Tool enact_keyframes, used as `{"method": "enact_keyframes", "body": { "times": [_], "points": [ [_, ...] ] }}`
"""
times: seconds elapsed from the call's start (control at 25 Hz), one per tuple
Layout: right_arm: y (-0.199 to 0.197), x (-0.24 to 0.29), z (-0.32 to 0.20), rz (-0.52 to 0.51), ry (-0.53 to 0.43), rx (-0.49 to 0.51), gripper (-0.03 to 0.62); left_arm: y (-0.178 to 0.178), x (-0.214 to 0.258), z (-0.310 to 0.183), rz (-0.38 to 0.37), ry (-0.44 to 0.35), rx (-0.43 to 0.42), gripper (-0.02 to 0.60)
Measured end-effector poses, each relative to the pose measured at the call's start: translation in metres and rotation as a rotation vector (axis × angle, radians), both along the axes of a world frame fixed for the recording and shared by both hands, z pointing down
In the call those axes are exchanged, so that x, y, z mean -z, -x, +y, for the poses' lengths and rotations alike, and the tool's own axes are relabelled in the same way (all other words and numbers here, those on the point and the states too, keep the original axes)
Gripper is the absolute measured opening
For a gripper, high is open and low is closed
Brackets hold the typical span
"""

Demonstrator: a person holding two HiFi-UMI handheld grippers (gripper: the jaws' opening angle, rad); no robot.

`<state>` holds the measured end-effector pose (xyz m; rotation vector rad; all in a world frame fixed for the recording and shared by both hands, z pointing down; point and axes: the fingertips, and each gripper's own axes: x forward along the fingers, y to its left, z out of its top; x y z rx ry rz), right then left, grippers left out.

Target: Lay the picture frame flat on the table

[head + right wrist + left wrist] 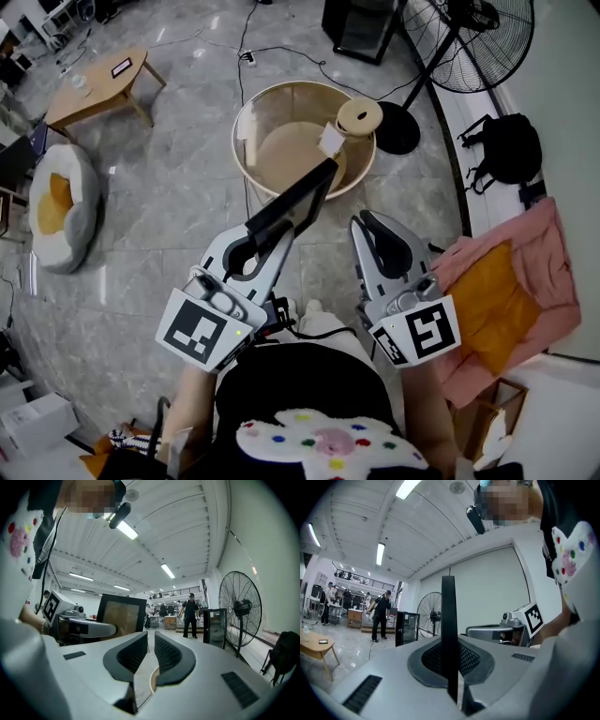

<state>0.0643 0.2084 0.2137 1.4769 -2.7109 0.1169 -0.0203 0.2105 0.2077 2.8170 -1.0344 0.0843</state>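
status: the picture frame is in the air, not laid. the left gripper has its fingers clamped on the frame's near end. the far end appears to reach over the near rim of the round surface.

right gripper: fingers a narrow gap apart, nothing between.

judged outstanding: lowering, flattening and release.

views:
- the head view alone shows the surface below.
- the left gripper view shows the frame edge-on, a thin dark bar.
- the right gripper view alone shows its brown face.
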Motion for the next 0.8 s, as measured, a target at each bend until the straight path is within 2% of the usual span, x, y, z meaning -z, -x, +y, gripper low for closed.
{"method": "enact_keyframes", "body": {
  "times": [0.4,0.8],
  "points": [
    [0.008,0.008,0.000,-0.009,-0.033,-0.081,0.040,0.022,0.009,-0.007,-0.003,-0.036,-0.006,0.023],
    [0.012,0.006,-0.017,0.045,-0.054,-0.062,0.040,0.033,0.007,-0.030,-0.004,-0.052,0.035,0.023]
  ]
}}
